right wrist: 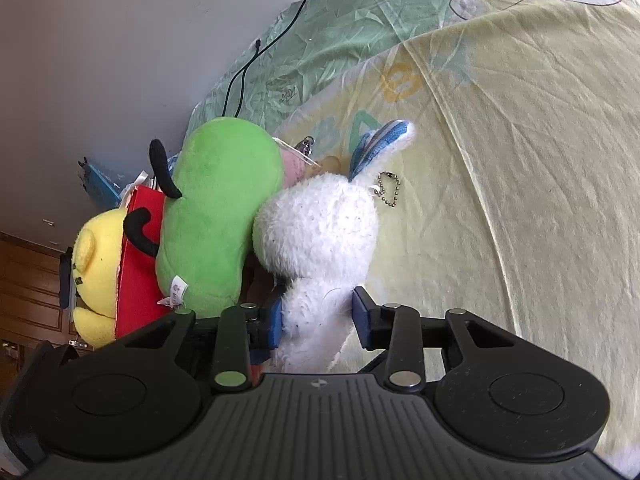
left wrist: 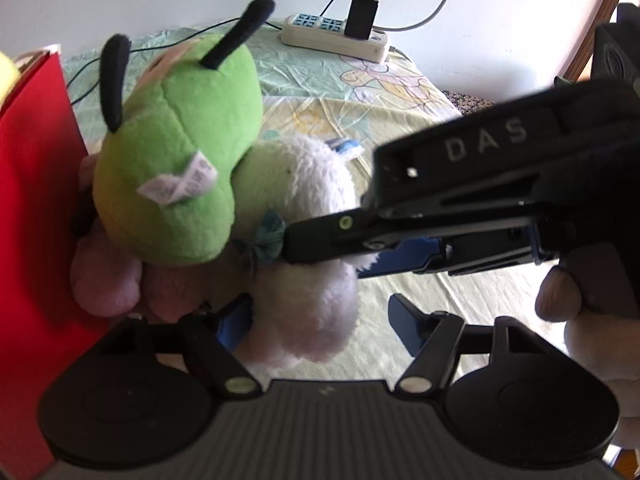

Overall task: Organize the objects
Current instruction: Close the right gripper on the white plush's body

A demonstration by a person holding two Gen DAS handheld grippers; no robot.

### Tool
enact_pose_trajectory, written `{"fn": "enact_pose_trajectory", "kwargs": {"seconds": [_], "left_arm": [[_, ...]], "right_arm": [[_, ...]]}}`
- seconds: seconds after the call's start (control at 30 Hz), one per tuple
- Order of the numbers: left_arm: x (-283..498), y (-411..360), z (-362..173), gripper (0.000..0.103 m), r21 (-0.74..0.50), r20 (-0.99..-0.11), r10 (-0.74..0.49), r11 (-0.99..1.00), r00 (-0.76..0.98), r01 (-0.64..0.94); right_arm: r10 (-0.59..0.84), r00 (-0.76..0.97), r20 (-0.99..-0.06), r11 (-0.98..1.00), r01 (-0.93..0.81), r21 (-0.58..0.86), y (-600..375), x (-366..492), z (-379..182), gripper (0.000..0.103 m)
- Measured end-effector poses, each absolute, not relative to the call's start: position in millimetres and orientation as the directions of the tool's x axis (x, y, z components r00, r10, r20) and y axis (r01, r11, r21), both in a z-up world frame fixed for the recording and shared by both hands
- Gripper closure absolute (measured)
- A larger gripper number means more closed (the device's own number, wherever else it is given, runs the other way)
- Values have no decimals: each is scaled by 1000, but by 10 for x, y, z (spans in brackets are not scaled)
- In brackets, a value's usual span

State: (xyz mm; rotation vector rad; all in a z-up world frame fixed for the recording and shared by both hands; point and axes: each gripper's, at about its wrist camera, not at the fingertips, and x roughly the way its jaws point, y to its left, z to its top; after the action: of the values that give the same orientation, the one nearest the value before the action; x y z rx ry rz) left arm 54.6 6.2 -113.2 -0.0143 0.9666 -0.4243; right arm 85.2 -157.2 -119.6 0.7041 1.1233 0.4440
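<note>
Left wrist view: bed [left wrist: 400, 92] with a cartoon sheet against a white wall, power strip [left wrist: 336, 36] at the far edge behind the green plush [left wrist: 172, 168]; left hand-held gripper [left wrist: 320, 320] stands wide, holding nothing, its left finger tucked beside the white plush [left wrist: 312, 248], which leans on the green one next to the red box [left wrist: 32, 200]. Right wrist view: right hand-held gripper [right wrist: 318, 316] is clamped on the white plush's narrow lower part, yellow plush [right wrist: 100, 264] in the box beyond the green plush. Risk, I'd say: soft fur slips from the pinch, or lifting topples the leaning green plush.

Green plush [left wrist: 172, 152] leans on red box [left wrist: 36, 208], white plush [left wrist: 308, 240] touching beside it. Right tool [left wrist: 316, 248] clamped on white plush. Left tool [left wrist: 320, 320] spread wide. Power strip [left wrist: 336, 36] on bed [left wrist: 400, 92].
</note>
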Motion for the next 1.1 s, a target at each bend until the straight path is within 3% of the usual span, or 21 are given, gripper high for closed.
{"fn": "enact_pose_trajectory", "kwargs": {"seconds": [0.1, 0.53, 0.73, 0.8, 0.87, 0.97, 1.0, 1.1], "left_arm": [[515, 66, -1102, 37, -229, -791, -383, 909, 478, 348], [120, -141, -1081, 37, -333, -785, -478, 862, 395, 381], [-50, -313, -1060, 37, -319, -784, -494, 840, 376, 439], [-17, -341, -1062, 31, -275, -790, -464, 853, 400, 444], [86, -348, -1067, 22, -260, -791, -449, 862, 417, 435], [213, -358, -1091, 16, -269, -789, -456, 859, 412, 436], [251, -383, -1111, 16, -264, -792, -452, 860, 411, 436], [317, -438, -1180, 29, -284, -803, -459, 855, 380, 434]], "right_arm": [[642, 395, -658, 710, 18, 704, -1609, 791, -1142, 71], [633, 368, -681, 701, 100, 706, -2029, 339, -1152, 71], [620, 354, -700, 704, 141, 696, -2217, 170, -1182, 70], [613, 366, -700, 701, 157, 696, -2280, 134, -1216, 68], [609, 382, -695, 694, 167, 700, -2324, 122, -1226, 60], [591, 415, -692, 704, 153, 693, -2323, 139, -1205, 57], [592, 419, -688, 701, 153, 696, -2317, 157, -1214, 55], [604, 418, -679, 690, 153, 708, -2285, 197, -1258, 50]]}}
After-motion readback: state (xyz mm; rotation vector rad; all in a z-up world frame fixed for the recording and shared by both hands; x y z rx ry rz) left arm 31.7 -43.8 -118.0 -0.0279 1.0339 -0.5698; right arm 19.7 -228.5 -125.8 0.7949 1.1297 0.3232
